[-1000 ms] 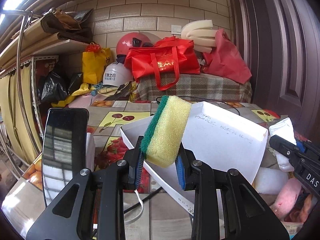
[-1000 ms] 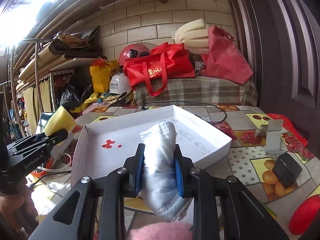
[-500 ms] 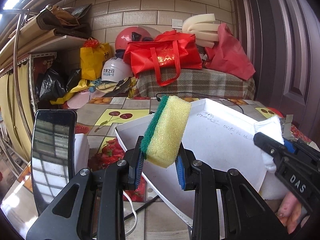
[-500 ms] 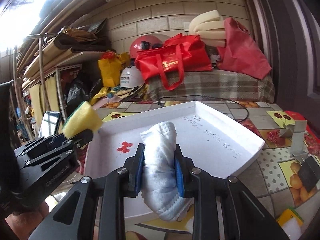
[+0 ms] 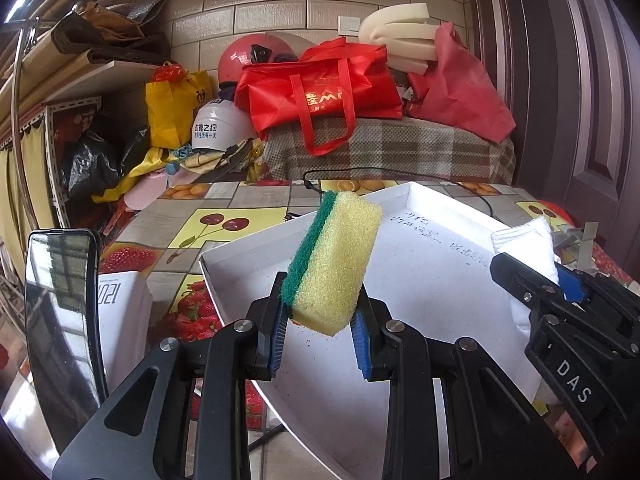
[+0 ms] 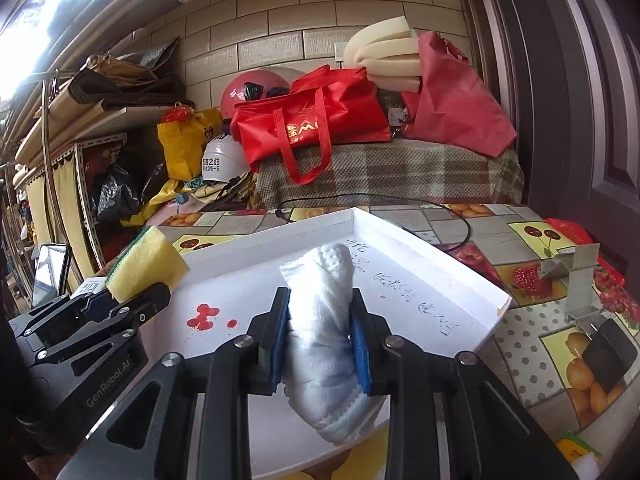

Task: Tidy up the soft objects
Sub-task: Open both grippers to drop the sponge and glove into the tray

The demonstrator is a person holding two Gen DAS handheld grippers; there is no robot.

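both views sit low just behind their own fingers and face the brick wall across the fruit-print table. the left wrist view looks from the white tray's [image 5: 248, 248] left corner, close over it, with the right gripper [image 5: 532, 276] at its right edge. the right wrist view looks from nearer the tray's [image 6: 460, 276] middle, with the left gripper [image 6: 140, 296] at its left edge. both share the tray, red bag [image 5: 320, 88] and helmets.
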